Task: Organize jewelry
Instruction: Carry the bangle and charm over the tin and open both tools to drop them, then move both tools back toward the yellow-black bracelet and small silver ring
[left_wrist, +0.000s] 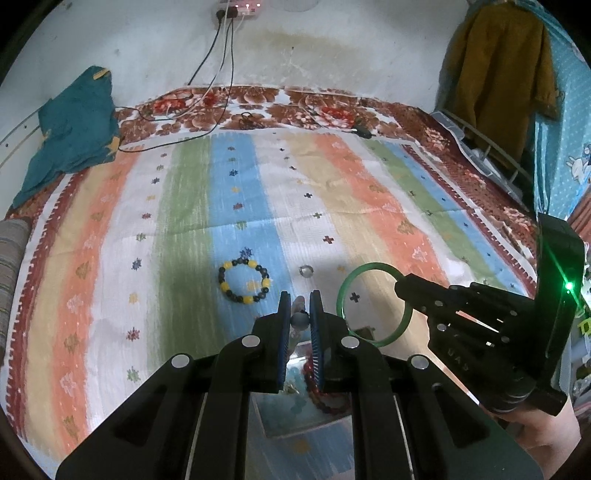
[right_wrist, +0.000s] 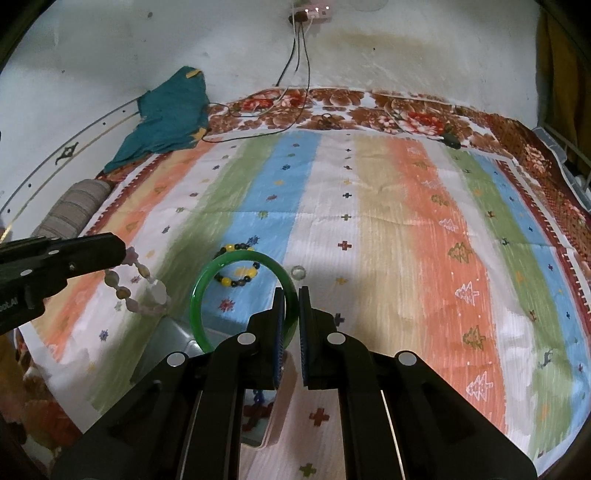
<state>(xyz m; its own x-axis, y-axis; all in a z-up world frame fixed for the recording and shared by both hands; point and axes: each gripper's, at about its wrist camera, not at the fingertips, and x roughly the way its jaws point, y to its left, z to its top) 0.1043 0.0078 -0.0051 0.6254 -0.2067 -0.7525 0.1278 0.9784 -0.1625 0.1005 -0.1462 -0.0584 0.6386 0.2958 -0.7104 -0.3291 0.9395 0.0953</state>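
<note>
My left gripper (left_wrist: 300, 300) is shut on a pale pink beaded bracelet (right_wrist: 144, 286), which hangs from it in the right wrist view. My right gripper (right_wrist: 291, 295) is shut on a green bangle (right_wrist: 199, 291), held upright above the cloth; it also shows in the left wrist view (left_wrist: 341, 301). A yellow and black beaded bracelet (left_wrist: 243, 276) lies on the blue stripe of the striped cloth (left_wrist: 369, 206). A small clear ring (left_wrist: 306, 270) lies to its right. A box (left_wrist: 295, 417) holding a red beaded bracelet (left_wrist: 325, 400) sits under my left gripper.
A teal garment (left_wrist: 70, 136) lies at the cloth's far left. Cables (left_wrist: 207, 110) run from a wall socket onto the floral bedding. A striped bolster (right_wrist: 70, 210) lies at the left edge. A mustard garment (left_wrist: 495, 62) hangs at the right.
</note>
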